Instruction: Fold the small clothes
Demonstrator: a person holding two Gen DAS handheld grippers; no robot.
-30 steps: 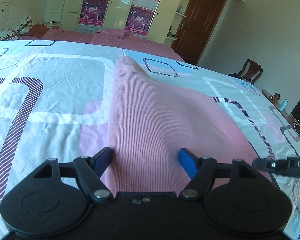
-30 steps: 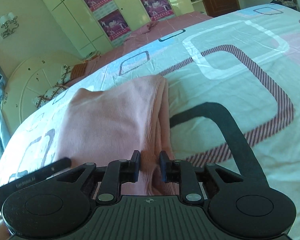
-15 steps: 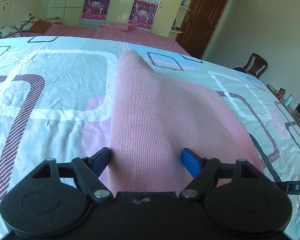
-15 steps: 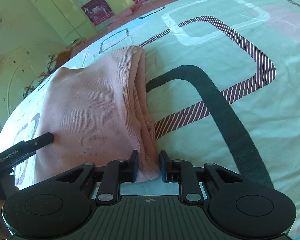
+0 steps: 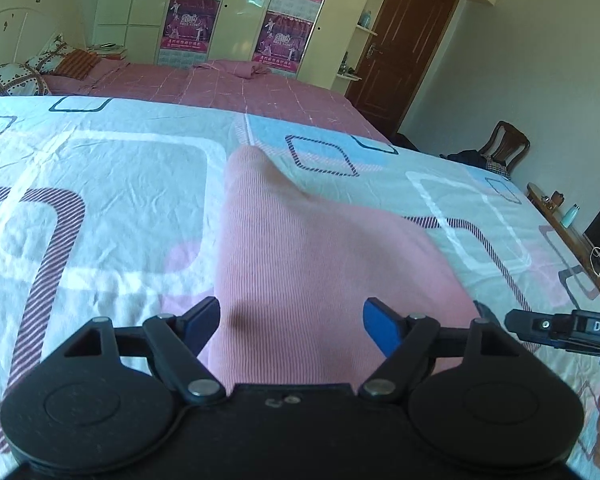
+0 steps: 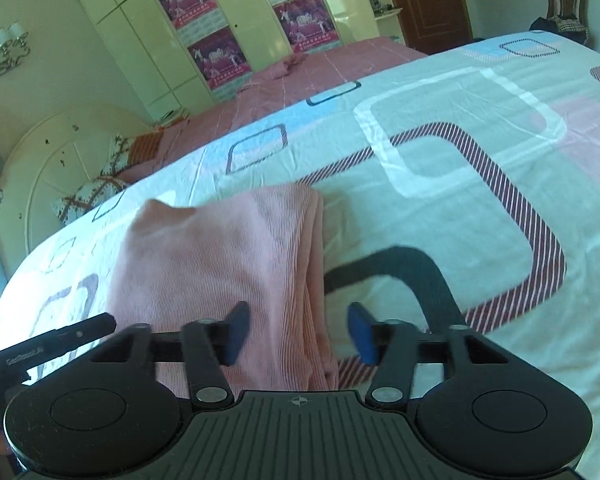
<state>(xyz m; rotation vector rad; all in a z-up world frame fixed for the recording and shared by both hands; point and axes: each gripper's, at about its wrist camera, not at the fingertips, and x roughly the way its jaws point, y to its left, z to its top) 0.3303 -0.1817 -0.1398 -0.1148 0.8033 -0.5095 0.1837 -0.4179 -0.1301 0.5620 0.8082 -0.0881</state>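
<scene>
**Left wrist and right wrist views: pink garment released on the bed**

Left wrist view: the left gripper [image 5: 291, 322] stands wide apart above the folded pink garment [image 5: 300, 264], its blue pads clear of the cloth. The garment lies on the patterned bedsheet [image 5: 100, 200], running toward 12 o'clock. The right gripper's tip [image 5: 560, 326] pokes in at 3 o'clock.

Right wrist view: the right gripper [image 6: 298, 332] has just been opening; its jaws stand apart, the pink garment's [image 6: 220, 264] folded edge between them, unpinched. The left gripper's tip [image 6: 60, 340] shows at 9 o'clock.

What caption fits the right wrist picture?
Open right gripper above the folded pink cloth on the bed.
</scene>
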